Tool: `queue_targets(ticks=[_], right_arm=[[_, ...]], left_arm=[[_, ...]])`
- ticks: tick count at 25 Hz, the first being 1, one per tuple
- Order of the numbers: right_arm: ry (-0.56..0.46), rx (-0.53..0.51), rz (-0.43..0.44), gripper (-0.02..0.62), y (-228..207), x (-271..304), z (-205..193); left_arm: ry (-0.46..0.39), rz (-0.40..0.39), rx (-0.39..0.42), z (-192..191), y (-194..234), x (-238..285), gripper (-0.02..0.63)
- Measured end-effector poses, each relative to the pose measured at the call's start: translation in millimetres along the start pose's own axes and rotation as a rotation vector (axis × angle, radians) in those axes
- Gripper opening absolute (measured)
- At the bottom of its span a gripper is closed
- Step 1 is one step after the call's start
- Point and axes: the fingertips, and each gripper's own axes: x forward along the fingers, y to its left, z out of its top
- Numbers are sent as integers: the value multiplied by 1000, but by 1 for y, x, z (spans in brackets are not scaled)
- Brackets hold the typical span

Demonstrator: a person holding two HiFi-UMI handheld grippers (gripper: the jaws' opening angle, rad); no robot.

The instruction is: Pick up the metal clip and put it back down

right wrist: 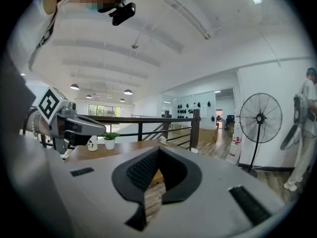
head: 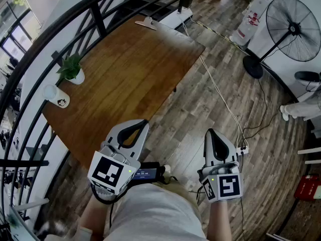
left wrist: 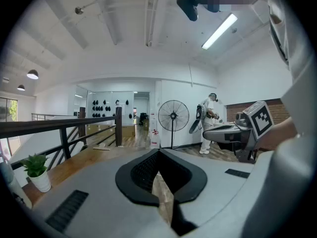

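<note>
The metal clip point(head: 146, 22) lies flat at the far end of the brown wooden table point(head: 125, 79); it shows small in the left gripper view point(left wrist: 102, 148) and the right gripper view point(right wrist: 162, 140). My left gripper point(head: 134, 129) hovers over the table's near corner, far from the clip, jaws shut with nothing between them point(left wrist: 158, 155). Out over the plank floor to the table's right is my right gripper point(head: 213, 137), also shut and empty point(right wrist: 158, 152). Both point roughly level toward the far end.
A small potted plant point(head: 71, 70) and a white bottle point(head: 56, 96) stand on the table's left edge beside the black railing point(head: 50, 34). A standing fan point(head: 293, 29), floor cables and a power strip point(head: 244, 149) lie right. A person in white point(left wrist: 208, 123) stands by the fan.
</note>
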Motion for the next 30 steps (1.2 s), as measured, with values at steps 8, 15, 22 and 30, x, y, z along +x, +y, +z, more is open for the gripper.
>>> queue_targets(ticks=[8, 15, 22, 30], right_arm=[[-4, -9, 6, 5, 2, 4, 2], [-9, 31, 25, 6, 3, 4, 2], [-1, 33, 25, 6, 4, 7, 0], [15, 54, 53, 85, 5, 10, -4]], left_arm=[[-13, 3, -5, 4, 3, 2, 2], [-16, 0, 0, 8, 1, 3, 2], [-21, 19, -48, 7, 5, 4, 2], [-25, 71, -116, 8, 11, 6, 4]])
